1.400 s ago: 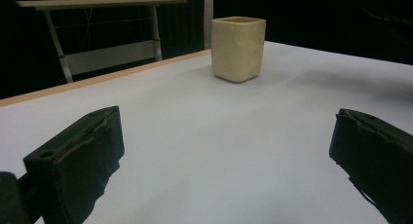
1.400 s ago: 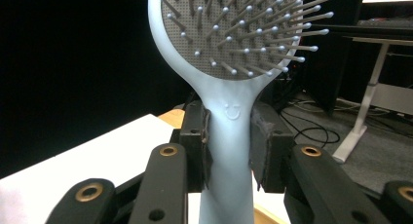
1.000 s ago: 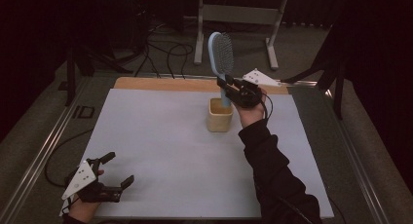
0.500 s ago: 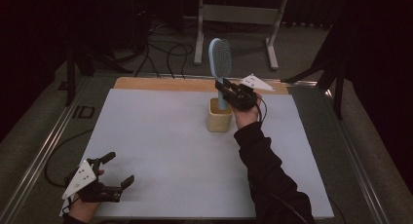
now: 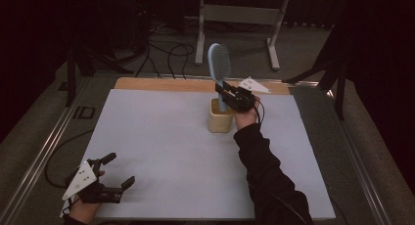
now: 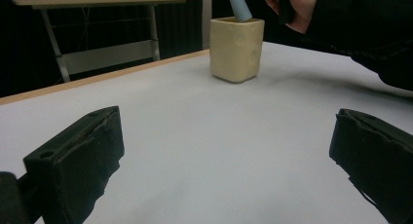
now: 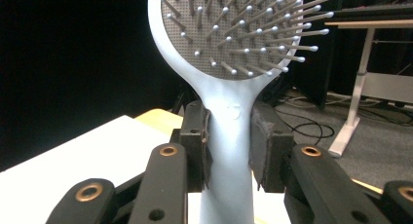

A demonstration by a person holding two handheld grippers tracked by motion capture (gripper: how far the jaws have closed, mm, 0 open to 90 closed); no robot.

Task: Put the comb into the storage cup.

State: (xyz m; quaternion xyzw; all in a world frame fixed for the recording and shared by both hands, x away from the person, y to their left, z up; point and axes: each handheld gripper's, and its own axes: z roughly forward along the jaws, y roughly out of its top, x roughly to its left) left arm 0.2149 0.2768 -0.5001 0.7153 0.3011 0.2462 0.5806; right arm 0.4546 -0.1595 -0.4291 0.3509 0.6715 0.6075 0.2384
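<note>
Hairbrush [image 5: 219, 63] lower, handle inside cup [image 5: 220, 121]

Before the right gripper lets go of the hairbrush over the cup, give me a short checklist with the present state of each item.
1. Right gripper clamped on the handle of the light blue plastic paddle hairbrush: ok.
2. Handle tip inside the cream square cup: ok.
3. Handle resting on the cup's bottom: cannot tell.
4. Cup upright on the white table mat: ok.
5. Left gripper open, well apart from the cup: ok.
</note>
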